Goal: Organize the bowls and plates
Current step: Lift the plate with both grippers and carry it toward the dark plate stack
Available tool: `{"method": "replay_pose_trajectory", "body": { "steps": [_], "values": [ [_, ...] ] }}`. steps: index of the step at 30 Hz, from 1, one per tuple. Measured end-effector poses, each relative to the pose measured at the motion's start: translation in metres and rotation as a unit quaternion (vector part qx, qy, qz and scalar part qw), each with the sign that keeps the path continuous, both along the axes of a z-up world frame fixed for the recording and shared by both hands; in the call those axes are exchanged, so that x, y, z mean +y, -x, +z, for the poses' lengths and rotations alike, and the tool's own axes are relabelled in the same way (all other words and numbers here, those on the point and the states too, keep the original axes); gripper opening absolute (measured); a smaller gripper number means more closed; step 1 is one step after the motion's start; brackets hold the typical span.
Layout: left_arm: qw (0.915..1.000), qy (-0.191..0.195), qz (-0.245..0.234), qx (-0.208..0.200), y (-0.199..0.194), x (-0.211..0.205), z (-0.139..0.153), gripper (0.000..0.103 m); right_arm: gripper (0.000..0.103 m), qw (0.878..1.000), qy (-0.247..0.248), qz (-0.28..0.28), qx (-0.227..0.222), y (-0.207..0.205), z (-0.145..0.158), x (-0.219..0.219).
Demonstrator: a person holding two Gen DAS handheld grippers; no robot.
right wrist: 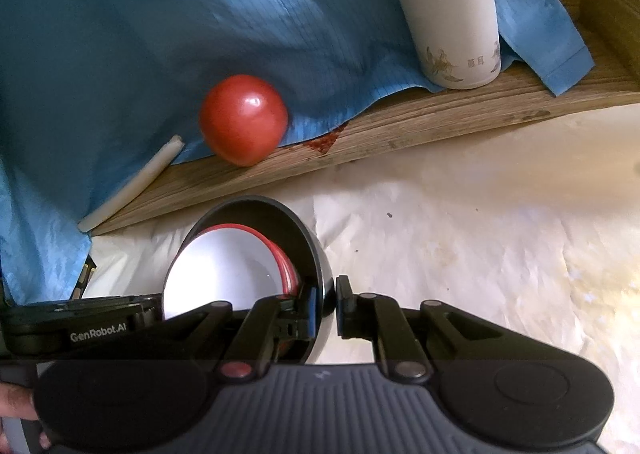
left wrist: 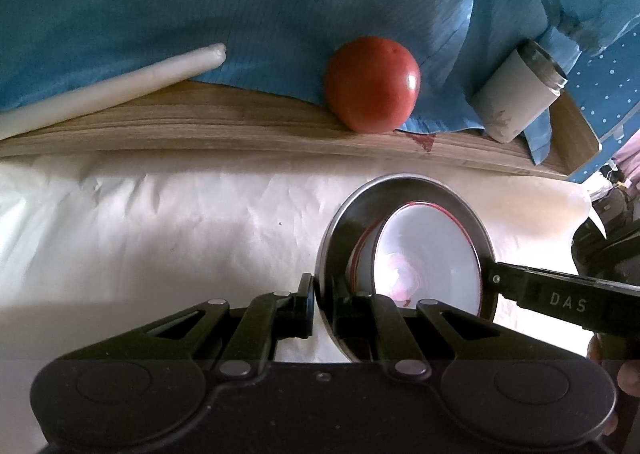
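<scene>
A steel bowl holds nested white bowls with red rims. It is tilted and held above the white table cover. My left gripper is shut on the steel bowl's rim on one side. My right gripper is shut on the opposite rim of the steel bowl, with the white red-rimmed bowls inside it. The right gripper's finger shows at the right of the left wrist view, and the left gripper's body shows at the left of the right wrist view.
A red tomato sits on a wooden board by blue cloth. A white flask stands on the board. A white rod lies at the left. White paper covers the table.
</scene>
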State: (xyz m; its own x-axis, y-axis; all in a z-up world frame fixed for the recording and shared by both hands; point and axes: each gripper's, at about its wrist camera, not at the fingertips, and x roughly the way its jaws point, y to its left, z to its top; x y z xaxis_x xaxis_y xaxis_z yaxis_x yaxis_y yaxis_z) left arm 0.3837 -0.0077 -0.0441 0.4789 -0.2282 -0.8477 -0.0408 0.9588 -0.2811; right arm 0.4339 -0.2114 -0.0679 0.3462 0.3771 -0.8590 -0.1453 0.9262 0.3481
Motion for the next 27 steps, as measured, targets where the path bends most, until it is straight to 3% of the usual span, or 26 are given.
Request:
{"method": "replay_pose_trajectory", "body": {
  "steps": [27],
  "values": [
    [0.9996, 0.003, 0.027, -0.004, 0.029, 0.006, 0.007, 0.005, 0.010, 0.999, 0.002, 0.043, 0.004, 0.017, 0.013, 0.009]
  ]
}}
